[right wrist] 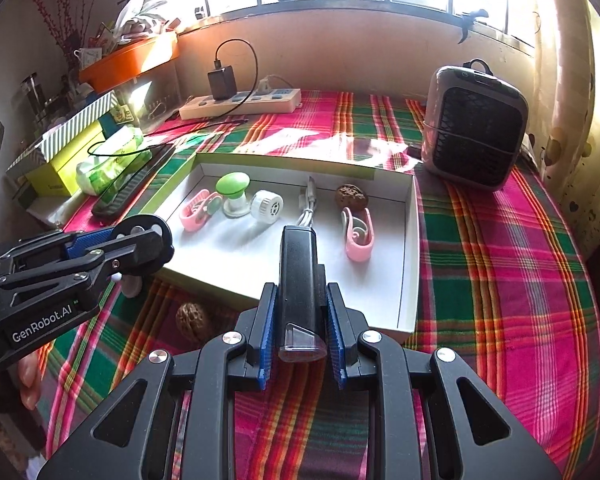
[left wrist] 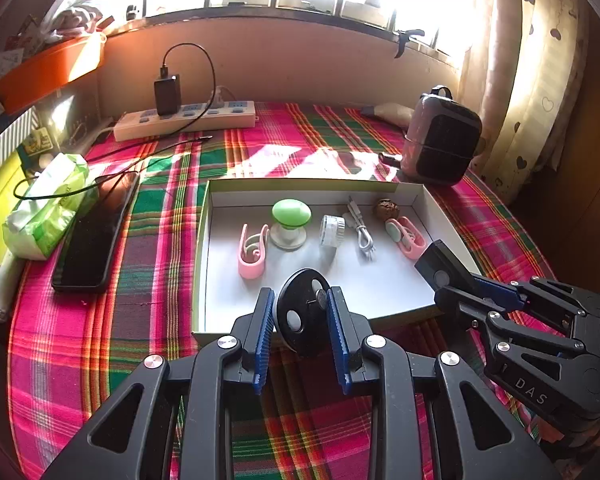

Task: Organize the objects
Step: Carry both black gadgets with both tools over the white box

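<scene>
My left hand-held gripper [left wrist: 300, 316] is closed on a black round disc [left wrist: 302, 312], held upright between the blue pads just over the near edge of the white box [left wrist: 380, 280]. My right hand-held gripper [right wrist: 300, 320] grips a black bar-shaped device [right wrist: 298, 276] with a clear tip [right wrist: 300, 340] – its far end reaches over the near wall of the box, and the clear tip points back to the camera.

The white box lies on the tabletop, which is covered by a pink and green checked cloth [right wrist: 500, 260]. Inside the box, along its far side, I see a pink clip [left wrist: 253, 254] at the left, then a green knob on a white base [left wrist: 290, 220], a small white round part [left wrist: 332, 230], a coiled white cable [left wrist: 362, 232], a brown walnut [left wrist: 387, 209] in the far right corner and a second pink clip [left wrist: 406, 236] just in front of it.

Another walnut [right wrist: 194, 320] sits on the cloth outside the box, just before its near wall – visible only in the right wrist view.

Left of the box lie a dark phone [left wrist: 96, 232] and, beside it, a green tissue pack [left wrist: 48, 204]. Behind the box, by the wall, is a white power strip [left wrist: 184, 120] with a black charger [left wrist: 167, 94] plugged in. A small grey heater [left wrist: 440, 138] stands behind the box's right corner.
</scene>
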